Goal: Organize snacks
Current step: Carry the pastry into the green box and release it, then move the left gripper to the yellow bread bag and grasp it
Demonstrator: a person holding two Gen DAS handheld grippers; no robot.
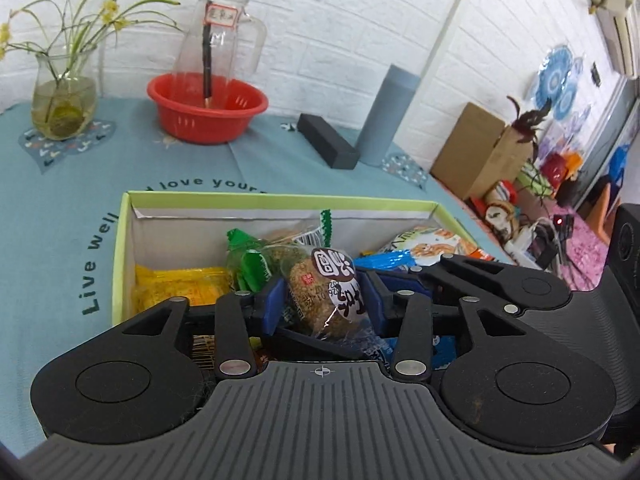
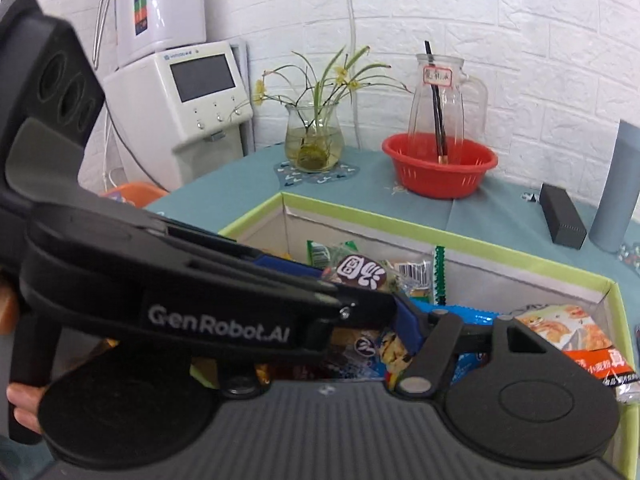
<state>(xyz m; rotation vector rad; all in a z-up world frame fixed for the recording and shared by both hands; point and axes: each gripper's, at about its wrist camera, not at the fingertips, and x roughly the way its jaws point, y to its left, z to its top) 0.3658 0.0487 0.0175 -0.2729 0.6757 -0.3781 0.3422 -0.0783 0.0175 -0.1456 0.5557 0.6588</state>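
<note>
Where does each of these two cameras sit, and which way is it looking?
Left wrist view: rides on the left gripper, looking along its blue fingers and the brown snack packet between them, into the green-rimmed box.
Right wrist view: rides on the right gripper, facing the same box; the left gripper crosses in front, and a hand shows at the left edge.
Shared: box, snack packet, red basin, glass jug.
</note>
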